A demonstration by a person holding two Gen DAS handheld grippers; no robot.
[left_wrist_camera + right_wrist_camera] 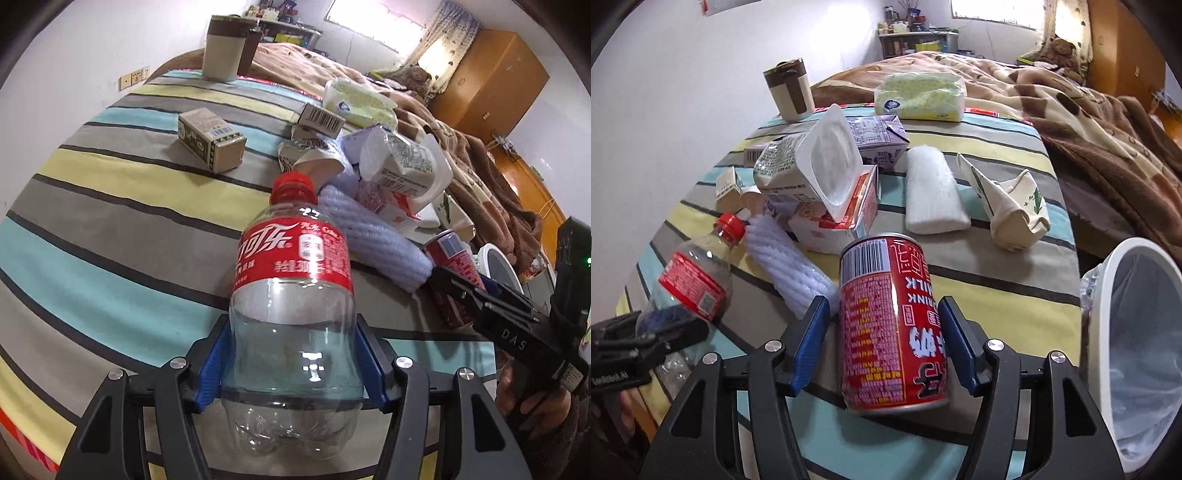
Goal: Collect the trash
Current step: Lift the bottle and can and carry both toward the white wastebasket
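While the left gripper (295,360) clamps its blue fingers (212,369) against both sides of the clear cola bottle (291,295), the bottle lies on the striped bedspread (110,229) with its red cap (293,188) pointing at the heap of trash. That heap serves as the landmark: a torn purple carton (875,140), an opened white plastic tub (831,166) and a red-and-white box (846,218) piled together in the middle of the bedspread. The bottle lies just on the near side of the heap, its cap touching a ribbed white foam sleeve (786,266) that slants out of it.

The right gripper (882,345) has the red milk-drink can (890,325) between its fingers (809,343); the left pad meets the can, but a sliver of bedspread shows beside the right pad, so I cannot tell whether the grip is closed. The can stands tilted on the bedspread, near side of the heap, beside the foam sleeve.

Right of the heap lie a white foam roll (931,188) and a crumpled paper cup (1012,206). Beyond the heap sit a tissue pack (919,96) and a brown-and-cream mug (790,92). Left of the heap stands a small cardboard box (210,142). A lined white bin (1134,332) stands well right of the heap, off the bed's edge.
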